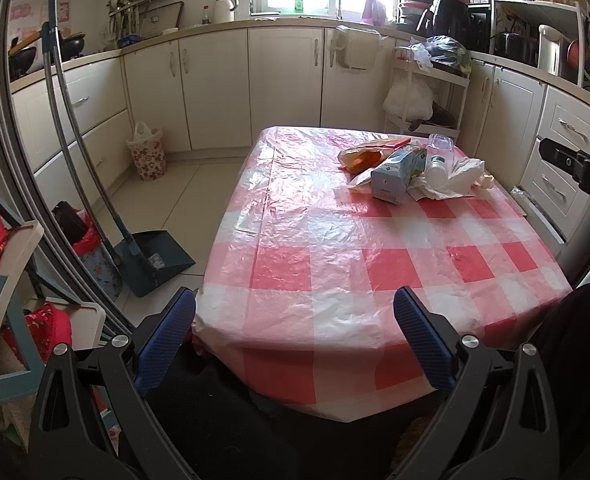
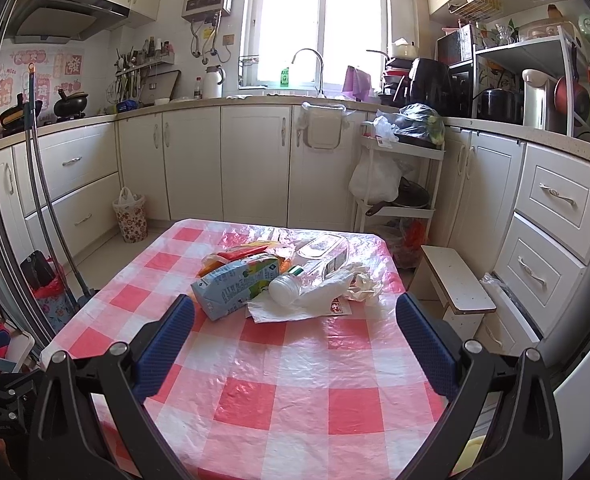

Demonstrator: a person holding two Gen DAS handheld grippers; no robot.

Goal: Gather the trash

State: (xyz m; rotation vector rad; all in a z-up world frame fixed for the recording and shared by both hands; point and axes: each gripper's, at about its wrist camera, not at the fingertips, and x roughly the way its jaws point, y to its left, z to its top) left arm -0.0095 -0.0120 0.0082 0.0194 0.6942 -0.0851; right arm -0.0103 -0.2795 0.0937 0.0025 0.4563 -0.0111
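Observation:
A heap of trash lies on the table with the red-and-white checked plastic cloth [image 1: 335, 264] [image 2: 295, 392]: a pale blue carton [image 1: 395, 176] [image 2: 235, 286], an orange wrapper [image 1: 361, 156] [image 2: 239, 256], a clear plastic bottle with a white cap [image 1: 437, 160] [image 2: 315, 268] and crumpled white paper [image 1: 461, 178] [image 2: 359, 280]. My left gripper [image 1: 295, 324] is open and empty at the table's near edge, far from the heap. My right gripper [image 2: 295, 328] is open and empty above the cloth, just short of the heap.
A floral bin with a white bag [image 1: 146, 152] [image 2: 129, 216] stands on the floor by the cabinets. A dustpan with long handle [image 1: 151, 256] stands left of the table. A small stool [image 2: 455, 284] and a white rack [image 2: 399, 184] stand to the right.

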